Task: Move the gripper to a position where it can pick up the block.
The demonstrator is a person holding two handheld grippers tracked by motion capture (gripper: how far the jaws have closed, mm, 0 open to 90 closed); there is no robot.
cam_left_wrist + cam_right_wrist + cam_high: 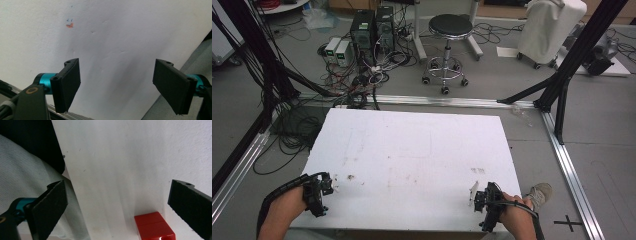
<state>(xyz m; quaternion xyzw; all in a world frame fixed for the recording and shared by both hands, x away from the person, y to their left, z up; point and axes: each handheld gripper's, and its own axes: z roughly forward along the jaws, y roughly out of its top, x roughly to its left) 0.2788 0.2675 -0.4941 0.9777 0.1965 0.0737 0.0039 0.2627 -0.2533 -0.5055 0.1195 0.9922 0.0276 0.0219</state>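
Observation:
A small red block [153, 227] lies on the white board [140, 157], low between the jaws of my right gripper [119, 184] and nearer its right jaw. Those jaws stand wide apart, open, and do not touch the block. In the high view the right gripper [478, 198] sits at the board's front right corner, held in a hand. My left gripper [328, 186] rests at the front left edge. Its own view has the left gripper [117, 62] open, nothing between its fingers, over bare white board [120, 30] with a small orange mark [70, 25].
The white board [412, 145] fills the table top, with a short white sliver [473, 190] just ahead of the right gripper. Black frame posts [562, 75], a round stool [449, 30], computers and cables [362, 50] stand on the floor beyond. Pale cloth [25, 182] lies beside the board's edge.

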